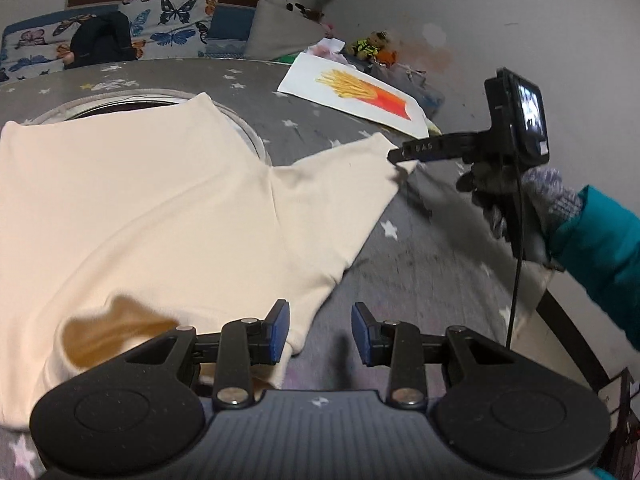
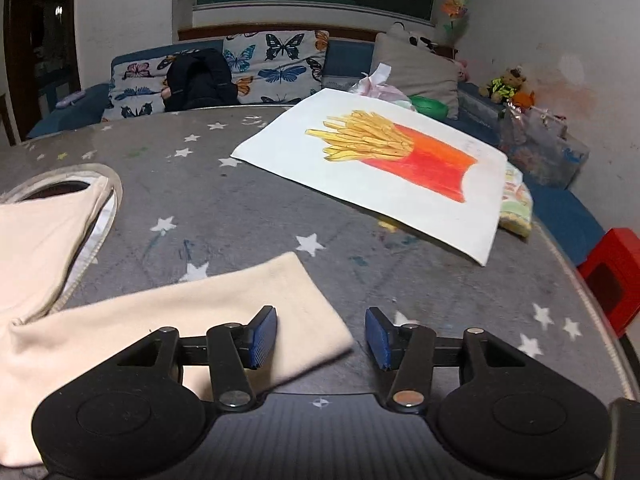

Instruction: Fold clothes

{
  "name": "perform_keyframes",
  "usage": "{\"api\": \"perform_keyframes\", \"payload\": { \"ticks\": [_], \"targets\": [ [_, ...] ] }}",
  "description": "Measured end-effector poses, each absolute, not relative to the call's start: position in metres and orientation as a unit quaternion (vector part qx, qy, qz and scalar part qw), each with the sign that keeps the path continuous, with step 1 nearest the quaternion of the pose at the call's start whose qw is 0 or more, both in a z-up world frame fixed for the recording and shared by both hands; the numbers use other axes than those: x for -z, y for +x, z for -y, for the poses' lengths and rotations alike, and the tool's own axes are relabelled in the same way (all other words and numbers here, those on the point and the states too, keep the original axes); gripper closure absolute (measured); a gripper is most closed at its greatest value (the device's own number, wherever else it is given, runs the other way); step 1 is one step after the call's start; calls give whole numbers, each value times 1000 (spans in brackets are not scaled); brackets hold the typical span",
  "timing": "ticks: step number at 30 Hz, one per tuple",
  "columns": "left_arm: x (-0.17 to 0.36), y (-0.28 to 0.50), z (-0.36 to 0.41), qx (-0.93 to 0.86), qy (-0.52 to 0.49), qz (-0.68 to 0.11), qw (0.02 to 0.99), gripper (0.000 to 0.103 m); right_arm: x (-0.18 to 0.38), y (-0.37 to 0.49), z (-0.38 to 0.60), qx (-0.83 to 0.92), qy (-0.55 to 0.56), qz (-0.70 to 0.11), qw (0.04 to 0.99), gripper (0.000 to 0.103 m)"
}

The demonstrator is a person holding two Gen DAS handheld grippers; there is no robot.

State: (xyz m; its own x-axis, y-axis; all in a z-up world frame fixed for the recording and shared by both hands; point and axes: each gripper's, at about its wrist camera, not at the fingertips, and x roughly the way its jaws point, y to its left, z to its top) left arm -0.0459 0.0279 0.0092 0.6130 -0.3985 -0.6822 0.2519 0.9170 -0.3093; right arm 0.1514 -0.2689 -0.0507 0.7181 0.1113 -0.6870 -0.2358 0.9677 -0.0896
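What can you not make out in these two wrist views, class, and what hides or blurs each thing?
- Cream shirt: its left part runs past the left wrist view's edge.
- Brown patch on the shirt: too blurred to identify.
- Sleeve: its near edge is hidden by the right gripper, left finger in front.
- Left gripper: its body hides the shirt's near edge.
- Fries drawing: covers items beneath its far edge.

- We can make out small pale characters on the right gripper's (image 1: 400, 158) black finger (image 1: 424, 147), seen from the left wrist; they look like "0A5", though blur leaves us unsure.
- We find no other legible text.
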Motion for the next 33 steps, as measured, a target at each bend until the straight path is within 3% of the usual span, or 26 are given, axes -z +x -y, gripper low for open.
{"api": "perform_keyframes", "payload": {
  "ticks": [11,21,22,23,25,30,31,33],
  "targets": [
    [-43,-107,-93,71,-83,-341,934,68,13,60,216,-287,-134,-310,897,50],
    [-37,-98,-107,29,-91,-341,935,67,17,-24,137,-479,-184,-308,801,56],
    [-36,-97,-106,30,-89,-343,935,73,20,-27,132,-482,-186,-313,797,58],
    [-35,-97,-105,30,-86,-345,934,88,24,-30,129,-484,-190,-314,794,60],
    [-34,-101,-104,36,-82,-346,934,98,31,-34,123,-485,-197,-317,791,66],
    [-35,-113,-102,56,-72,-346,934,101,41,-40,120,-480,-208,-322,789,73],
    [-35,-115,-101,60,-70,-346,934,101,41,-39,119,-481,-208,-319,790,83],
    [-35,-119,-101,65,-66,-347,933,101,40,-41,120,-483,-207,-315,790,92]
  ]
}}
